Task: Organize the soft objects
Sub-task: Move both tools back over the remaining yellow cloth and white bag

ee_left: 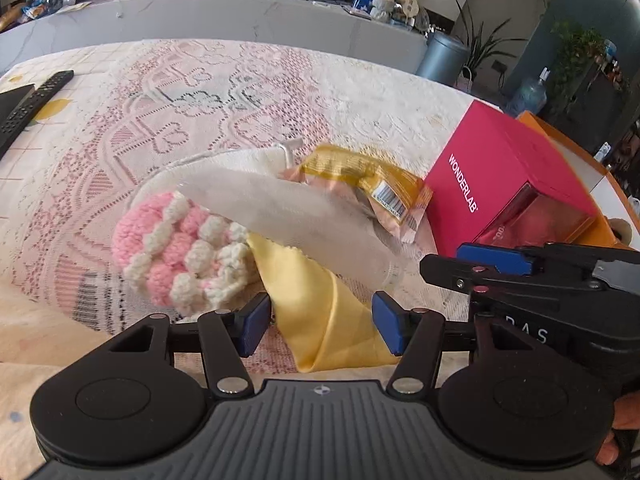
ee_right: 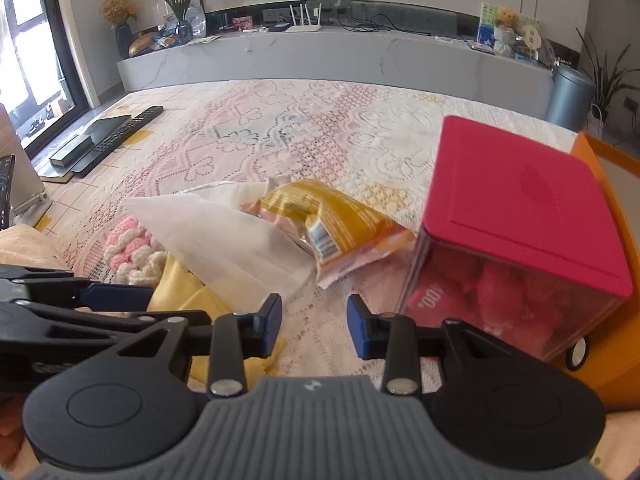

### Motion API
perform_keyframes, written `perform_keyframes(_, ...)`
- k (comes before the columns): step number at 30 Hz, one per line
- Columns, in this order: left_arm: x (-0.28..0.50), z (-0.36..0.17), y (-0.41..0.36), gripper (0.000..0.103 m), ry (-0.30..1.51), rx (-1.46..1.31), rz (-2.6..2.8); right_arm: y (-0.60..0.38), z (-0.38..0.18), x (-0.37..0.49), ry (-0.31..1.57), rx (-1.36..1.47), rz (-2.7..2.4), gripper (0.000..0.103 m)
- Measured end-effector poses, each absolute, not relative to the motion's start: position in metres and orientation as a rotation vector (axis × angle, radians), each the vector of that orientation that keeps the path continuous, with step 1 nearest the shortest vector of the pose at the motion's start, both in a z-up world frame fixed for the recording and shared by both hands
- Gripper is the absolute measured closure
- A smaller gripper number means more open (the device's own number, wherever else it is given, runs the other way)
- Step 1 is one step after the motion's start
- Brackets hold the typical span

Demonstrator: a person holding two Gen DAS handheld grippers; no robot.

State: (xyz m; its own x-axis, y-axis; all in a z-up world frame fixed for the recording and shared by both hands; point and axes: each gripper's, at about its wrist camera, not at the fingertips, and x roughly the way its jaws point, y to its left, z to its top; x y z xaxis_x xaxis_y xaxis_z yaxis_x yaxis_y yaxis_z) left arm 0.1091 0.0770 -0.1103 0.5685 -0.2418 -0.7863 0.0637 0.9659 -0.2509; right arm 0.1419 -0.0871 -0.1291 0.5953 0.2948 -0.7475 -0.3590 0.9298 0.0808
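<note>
Sorting has barely begun: pink-and-cream crocheted yarn piece [ee_left: 180,252], folded yellow cloth [ee_left: 320,312], white gauzy fabric sheet [ee_left: 288,208] and yellow crinkly snack packet [ee_left: 360,184] lie heaped together on the lace tablecloth [ee_left: 200,120]. My left gripper [ee_left: 320,324] straddles the cloth, jaws spread, not pinching. My right gripper [ee_right: 314,326] hangs part-open over bare lace, empty.

Fuzzy knitted yarn piece [ee_left: 180,256], smooth yellow cloth [ee_left: 320,312], glossy snack wrapper [ee_left: 372,184], lace tablecloth [ee_left: 240,92].
</note>
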Motion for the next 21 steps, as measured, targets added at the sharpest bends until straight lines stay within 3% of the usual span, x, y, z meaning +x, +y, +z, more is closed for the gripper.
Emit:
perform_keyframes(2, 0.113, -0.115, 0.077, 0.036, 0.981, -0.217, -0.171, -0.090, -0.131, 0.142, 0.853, -0.074, 0.377, 0.069)
perform_keyframes(3, 0.115, -0.117, 0.078, 0.047, 0.994, -0.221, -0.170, -0.092, -0.131, 0.143, 0.854, -0.065, 0.379, 0.068)
perform_keyframes(4, 0.115, -0.118, 0.078, 0.051, 0.999, -0.225, -0.175, -0.092, -0.131, 0.143, 0.853, -0.058, 0.386, 0.068)
perform_keyframes(10, 0.101, -0.106, 0.080, 0.065, 0.933, -0.225, -0.163, -0.088, -0.129, 0.140, 0.836, -0.071, 0.431, 0.068)
perform_keyframes(18, 0.095, -0.096, 0.089, 0.064, 0.953, -0.220, -0.149, -0.082, -0.126, 0.140, 0.817, -0.091, 0.467, 0.067)
perform_keyframes(20, 0.096, -0.099, 0.087, 0.052, 0.953, -0.200, -0.135, -0.082, -0.126, 0.140, 0.826, -0.080, 0.468, 0.066)
perform_keyframes(21, 0.097, -0.099, 0.087, 0.041, 0.951, -0.197, -0.135, -0.082, -0.126, 0.139, 0.825, -0.080, 0.470, 0.066)
